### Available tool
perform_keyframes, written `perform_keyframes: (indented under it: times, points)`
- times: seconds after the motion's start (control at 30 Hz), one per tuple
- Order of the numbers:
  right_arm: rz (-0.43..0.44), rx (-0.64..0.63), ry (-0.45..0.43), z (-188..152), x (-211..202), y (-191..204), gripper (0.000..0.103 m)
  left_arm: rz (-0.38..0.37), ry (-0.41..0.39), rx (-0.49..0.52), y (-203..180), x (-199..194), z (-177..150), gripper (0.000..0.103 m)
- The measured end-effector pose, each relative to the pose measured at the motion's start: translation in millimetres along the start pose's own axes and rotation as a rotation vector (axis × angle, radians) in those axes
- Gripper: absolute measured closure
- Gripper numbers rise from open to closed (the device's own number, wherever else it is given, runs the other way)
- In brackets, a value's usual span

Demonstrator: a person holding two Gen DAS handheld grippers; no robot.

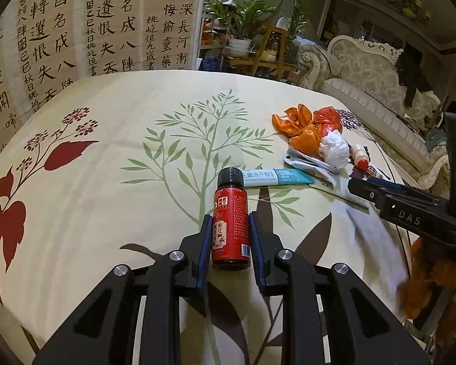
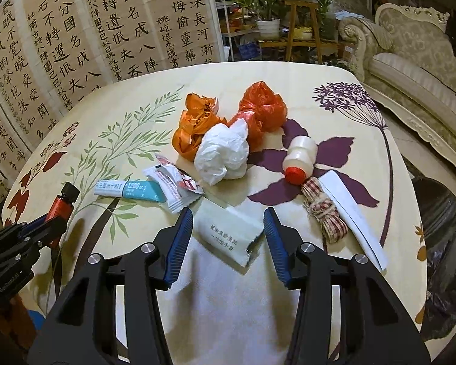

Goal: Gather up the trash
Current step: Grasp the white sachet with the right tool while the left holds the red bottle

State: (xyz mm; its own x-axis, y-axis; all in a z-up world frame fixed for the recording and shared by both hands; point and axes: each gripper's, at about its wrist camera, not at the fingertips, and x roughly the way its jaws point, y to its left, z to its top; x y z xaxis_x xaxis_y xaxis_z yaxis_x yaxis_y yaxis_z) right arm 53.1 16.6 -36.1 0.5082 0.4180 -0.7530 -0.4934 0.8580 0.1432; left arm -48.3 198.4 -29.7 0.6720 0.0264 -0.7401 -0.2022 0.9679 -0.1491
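On the floral tablecloth (image 2: 112,112) the trash counts out as follows. Two crumpled orange plastic bags (image 2: 194,127), side by side at the far middle. One crumpled white plastic bag (image 2: 222,155) just in front of them. One red-labelled bottle with a black cap (image 1: 230,228) at the left. One small white bottle with a red cap (image 2: 299,159) at the right. One teal-and-white sachet (image 2: 130,190). One torn white snack wrapper (image 2: 174,187). One pale packet with printed characters (image 2: 228,234), nearest. One checked ribbon bundle (image 2: 323,210). One white card strip (image 2: 355,213), far right.

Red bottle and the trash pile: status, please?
Left gripper shut on red bottle. Right gripper open, straddling white packet. Nothing blocking.
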Motion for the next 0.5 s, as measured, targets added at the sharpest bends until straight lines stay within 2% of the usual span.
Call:
perform_keyframes:
  times: [0.23, 0.4, 0.5]
  points:
    - [0.057, -0.012, 0.046, 1, 13, 4, 0.055, 0.003, 0.001, -0.016, 6, 2, 0, 0.078]
    - [0.108, -0.029, 0.069, -11, 3, 12, 0.055, 0.003, 0.002, -0.018, 7, 3, -2, 0.078]
    - [0.099, -0.038, 0.066, -14, 0, 18, 0.055, -0.003, 0.006, -0.019, 6, 5, -2, 0.078]
